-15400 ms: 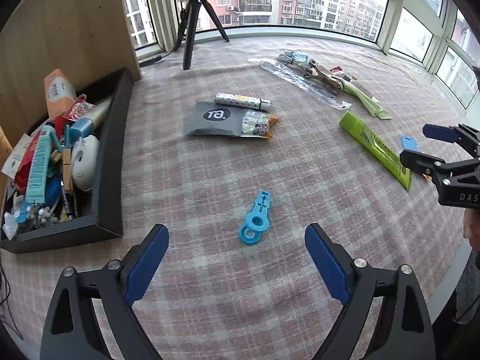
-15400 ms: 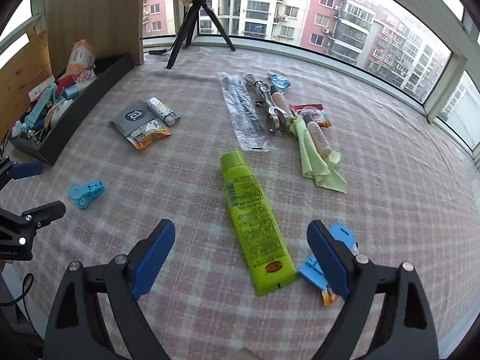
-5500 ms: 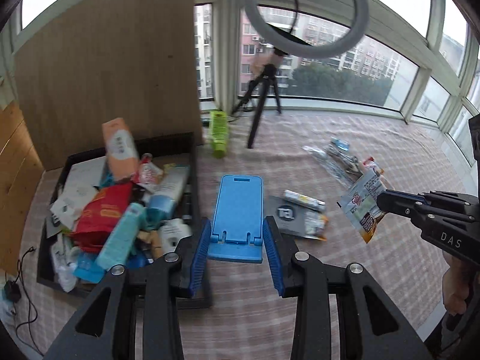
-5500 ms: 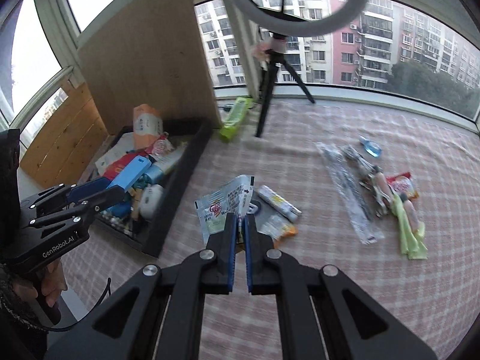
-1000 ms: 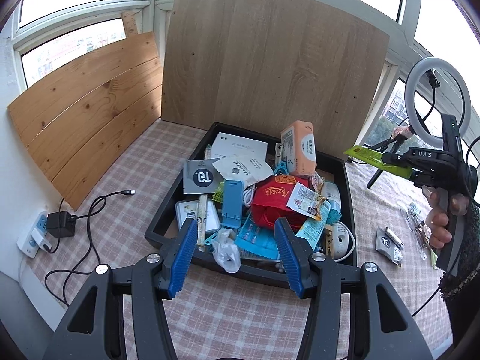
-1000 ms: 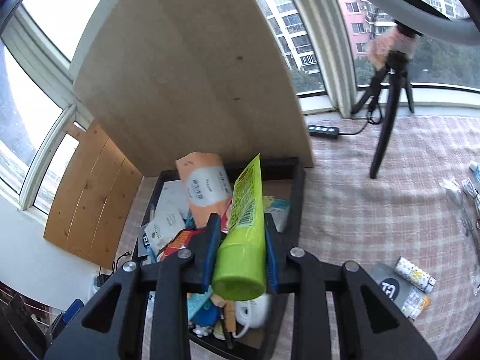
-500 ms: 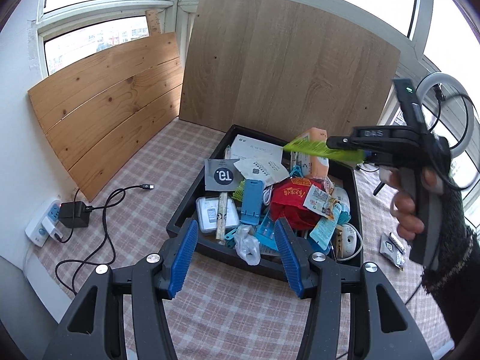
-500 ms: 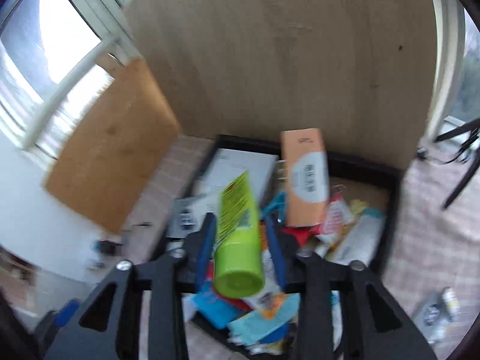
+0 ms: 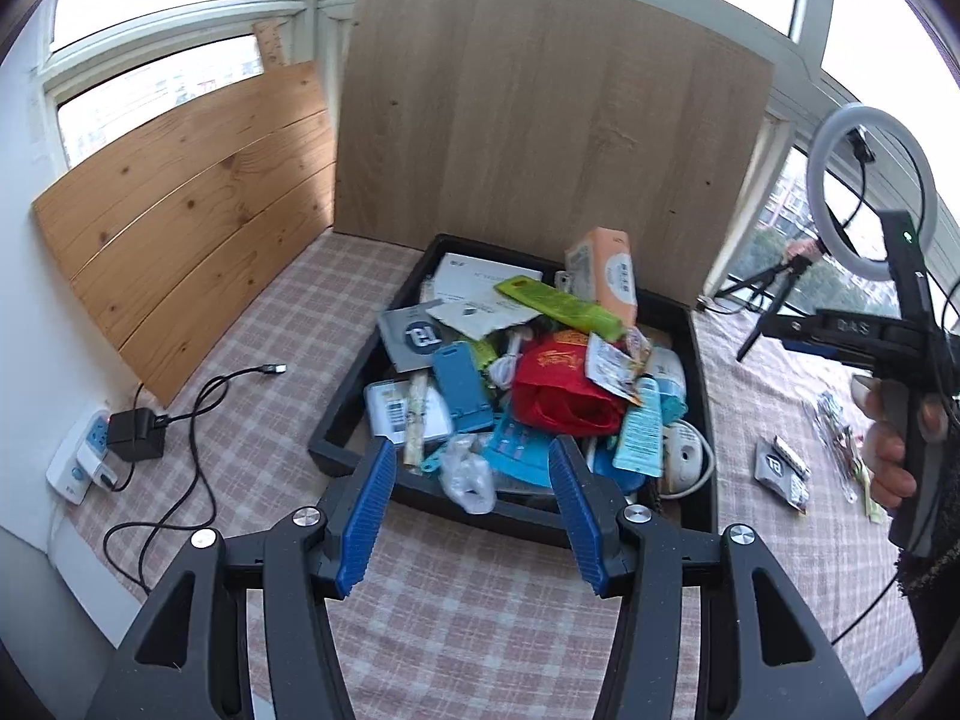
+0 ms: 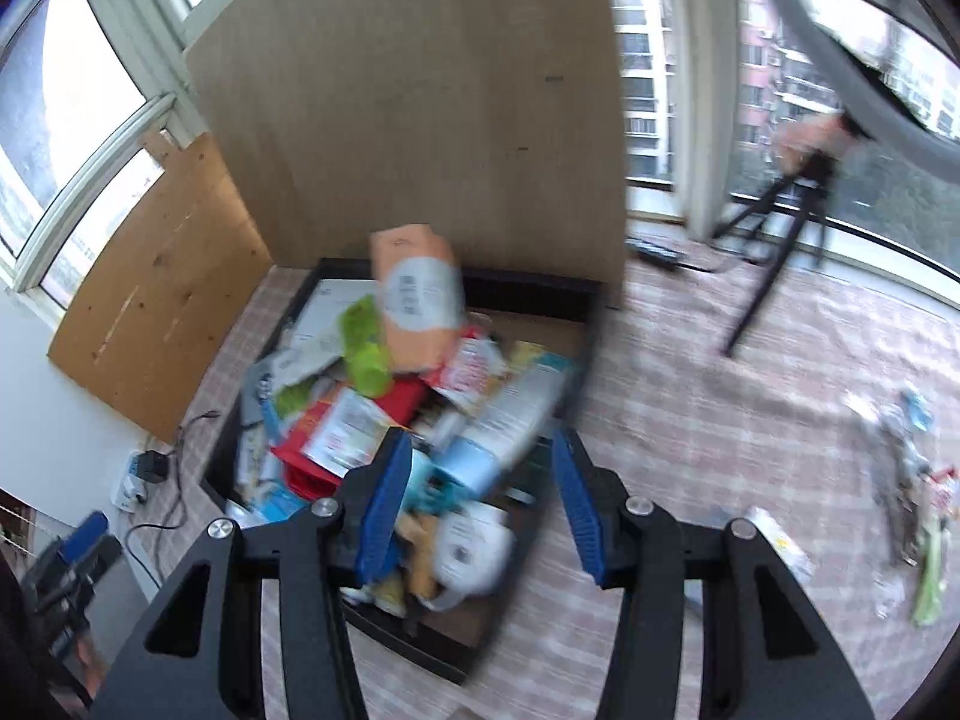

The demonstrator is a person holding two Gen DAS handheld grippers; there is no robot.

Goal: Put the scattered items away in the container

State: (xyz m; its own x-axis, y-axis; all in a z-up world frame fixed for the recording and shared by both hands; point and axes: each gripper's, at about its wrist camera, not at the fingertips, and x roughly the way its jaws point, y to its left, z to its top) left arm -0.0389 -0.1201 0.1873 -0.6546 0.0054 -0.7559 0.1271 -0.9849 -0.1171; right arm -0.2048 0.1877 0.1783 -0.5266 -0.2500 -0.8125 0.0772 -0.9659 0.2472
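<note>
A black tray [image 9: 699, 360] [image 10: 300, 291] on the checked cloth is heaped with small items. The green tube [image 9: 561, 306] [image 10: 363, 348] lies on top of the heap beside an upright orange carton [image 9: 606, 276] [image 10: 417, 300]. My left gripper [image 9: 474, 516] hangs open and empty over the tray's near rim. My right gripper [image 10: 480, 504] has its jaws opening with nothing between them, above the tray's right part; the right wrist view is blurred. In the left wrist view a hand [image 9: 894, 450] holds the right gripper's body at the right edge.
Several loose items [image 9: 780, 471] [image 10: 918, 498] lie scattered on the cloth to the right. Wooden boards [image 9: 540, 138] stand behind the tray. A power strip and cable [image 9: 120, 450] lie at the left. A ring light on a tripod [image 9: 864, 204] stands near the window.
The green tube has left my right gripper and now lies on the heap in the tray. The right gripper's jaws have spread and it has swung away to the right.
</note>
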